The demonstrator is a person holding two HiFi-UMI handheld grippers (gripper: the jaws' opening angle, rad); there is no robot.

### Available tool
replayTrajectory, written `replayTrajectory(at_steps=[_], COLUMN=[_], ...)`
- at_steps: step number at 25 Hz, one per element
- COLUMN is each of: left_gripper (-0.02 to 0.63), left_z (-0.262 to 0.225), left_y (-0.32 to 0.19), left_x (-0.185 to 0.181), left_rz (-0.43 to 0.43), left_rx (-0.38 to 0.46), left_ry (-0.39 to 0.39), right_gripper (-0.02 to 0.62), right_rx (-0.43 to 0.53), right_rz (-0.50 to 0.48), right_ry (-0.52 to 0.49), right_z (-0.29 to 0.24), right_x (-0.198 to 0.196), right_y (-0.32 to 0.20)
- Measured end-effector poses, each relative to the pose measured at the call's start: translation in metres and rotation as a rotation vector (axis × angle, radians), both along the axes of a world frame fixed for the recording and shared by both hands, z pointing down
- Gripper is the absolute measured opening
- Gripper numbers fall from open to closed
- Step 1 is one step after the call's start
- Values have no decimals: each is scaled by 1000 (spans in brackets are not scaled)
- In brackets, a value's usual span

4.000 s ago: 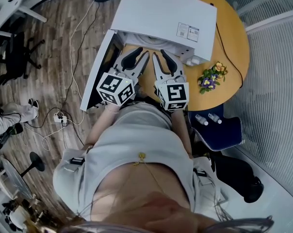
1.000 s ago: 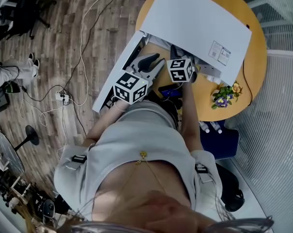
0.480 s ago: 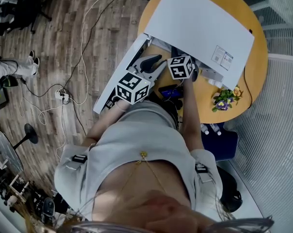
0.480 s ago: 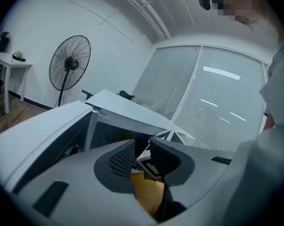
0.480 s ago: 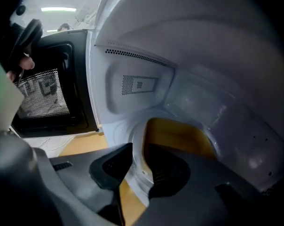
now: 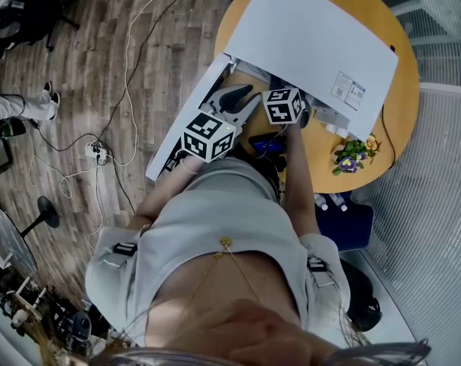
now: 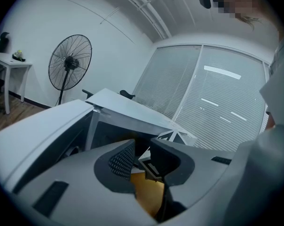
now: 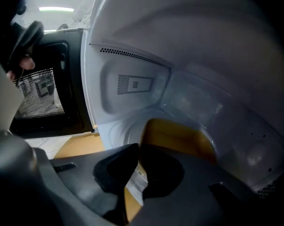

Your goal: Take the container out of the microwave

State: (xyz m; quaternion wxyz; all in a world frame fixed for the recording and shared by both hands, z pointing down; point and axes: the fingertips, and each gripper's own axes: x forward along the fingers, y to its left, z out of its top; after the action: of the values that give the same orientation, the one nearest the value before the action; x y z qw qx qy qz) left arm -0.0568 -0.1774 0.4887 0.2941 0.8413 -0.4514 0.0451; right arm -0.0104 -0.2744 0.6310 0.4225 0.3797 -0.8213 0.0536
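The white microwave (image 6: 314,33) stands on a round wooden table (image 6: 330,147) with its door (image 6: 204,82) swung open to the left. In the right gripper view a yellow container (image 8: 179,135) sits inside the cavity. My right gripper (image 8: 138,149) is shut on its near rim. From the head view the right jaws are hidden under the microwave's top; only its marker cube (image 6: 284,105) shows. My left gripper (image 6: 253,97) hovers in front of the opening, near the door, with its jaws slightly apart and nothing between them (image 7: 143,152).
The open door's mesh window (image 8: 38,93) stands left of the cavity. A small bunch of flowers (image 6: 351,155) lies on the table's right edge. A blue chair (image 6: 353,219) holding two bottles is beside the table. Cables (image 6: 101,151) trail over the wood floor at the left.
Four seconds ago both grippers were outside, in front of the opening. The right one has since reached into the cavity. Over the last second almost nothing moved.
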Motion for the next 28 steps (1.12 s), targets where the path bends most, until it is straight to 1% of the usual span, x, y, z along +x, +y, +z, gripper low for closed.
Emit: replayTrajectory(at_steps=[9,28], left_gripper=[101,101], left_z=[2,1], left_y=[1,1], left_x=[-4,-5], left_rz=[-18,-18], left_rx=[-4,-3], left_ry=[-9,-3], right_gripper=[38,37], right_rx=[2,-1], right_rz=[7,11], right_ry=[-5,-4], right_z=[0,1], right_x=[2,6], right_y=[0,0])
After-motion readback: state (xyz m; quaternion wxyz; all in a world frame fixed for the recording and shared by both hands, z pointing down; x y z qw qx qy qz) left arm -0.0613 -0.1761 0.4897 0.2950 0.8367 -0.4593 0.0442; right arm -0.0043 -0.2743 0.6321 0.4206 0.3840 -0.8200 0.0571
